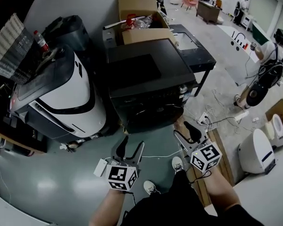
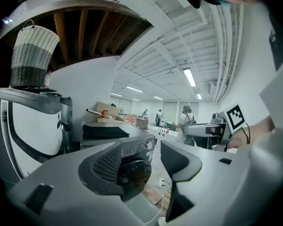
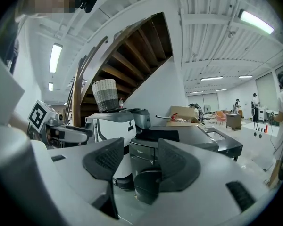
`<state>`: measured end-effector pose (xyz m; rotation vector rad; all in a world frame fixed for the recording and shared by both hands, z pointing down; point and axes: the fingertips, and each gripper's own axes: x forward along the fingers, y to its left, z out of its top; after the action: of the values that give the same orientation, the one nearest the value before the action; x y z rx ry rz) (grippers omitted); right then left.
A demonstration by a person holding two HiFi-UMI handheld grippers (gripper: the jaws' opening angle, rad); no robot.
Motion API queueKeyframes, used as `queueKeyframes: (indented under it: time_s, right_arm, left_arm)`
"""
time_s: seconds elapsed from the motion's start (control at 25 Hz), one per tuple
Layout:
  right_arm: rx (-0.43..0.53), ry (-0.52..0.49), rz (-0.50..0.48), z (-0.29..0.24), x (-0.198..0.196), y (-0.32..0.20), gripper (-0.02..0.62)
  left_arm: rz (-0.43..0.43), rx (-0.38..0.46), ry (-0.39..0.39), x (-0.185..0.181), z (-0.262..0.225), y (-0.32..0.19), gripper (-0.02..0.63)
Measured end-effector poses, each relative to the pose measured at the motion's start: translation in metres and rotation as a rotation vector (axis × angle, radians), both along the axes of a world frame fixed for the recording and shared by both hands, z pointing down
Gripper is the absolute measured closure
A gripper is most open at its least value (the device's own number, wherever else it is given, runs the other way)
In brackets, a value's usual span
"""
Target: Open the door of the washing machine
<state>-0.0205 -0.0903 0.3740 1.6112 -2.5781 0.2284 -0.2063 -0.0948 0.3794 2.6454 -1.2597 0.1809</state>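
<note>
The black front-loading washing machine (image 1: 151, 86) stands in the middle of the head view, and its round dark door (image 1: 153, 117) faces me, closed. My left gripper (image 1: 133, 142) hovers just in front of the door's lower left, open, with nothing between its fingers. My right gripper (image 1: 180, 128) hangs open near the machine's lower right corner, also empty. In the left gripper view the door (image 2: 134, 173) shows through the gap of the left gripper (image 2: 139, 166). In the right gripper view the machine (image 3: 148, 147) and its door (image 3: 145, 185) sit between the spread jaws of the right gripper (image 3: 139, 166).
A white and black appliance (image 1: 66, 95) stands close at the machine's left, with a woven basket (image 1: 12, 48) on top. A cardboard box (image 1: 139, 18) and a black table (image 1: 193, 48) lie behind. A power strip with cables (image 1: 203, 119) and a wooden plank (image 1: 221, 159) are on the floor at right. A person (image 1: 269, 65) stands far right.
</note>
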Motion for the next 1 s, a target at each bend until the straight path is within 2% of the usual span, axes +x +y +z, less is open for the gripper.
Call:
queueKeyframes:
  time_s: [0.2,0.64,0.76,1.0]
  right_arm:
    - [-0.026,-0.003,-0.031,0.017,0.020,-0.023,0.368]
    - [-0.106,0.025,-0.116,0.075,0.098,-0.092,0.368]
    - [-0.115,0.049,-0.146,0.098,0.115,-0.115,0.368]
    - [-0.195,0.096,-0.212,0.159,0.134,-0.162,0.368]
  left_arm:
    - [-0.035,-0.007,0.007,0.018,0.009,-0.015,0.344]
    - [-0.097,-0.051,-0.005,0.098,0.041,-0.067,0.344]
    - [-0.119,-0.074,-0.021,0.115,0.057,-0.080,0.342]
    - [-0.164,-0.111,-0.042,0.138,0.091,-0.105,0.343]
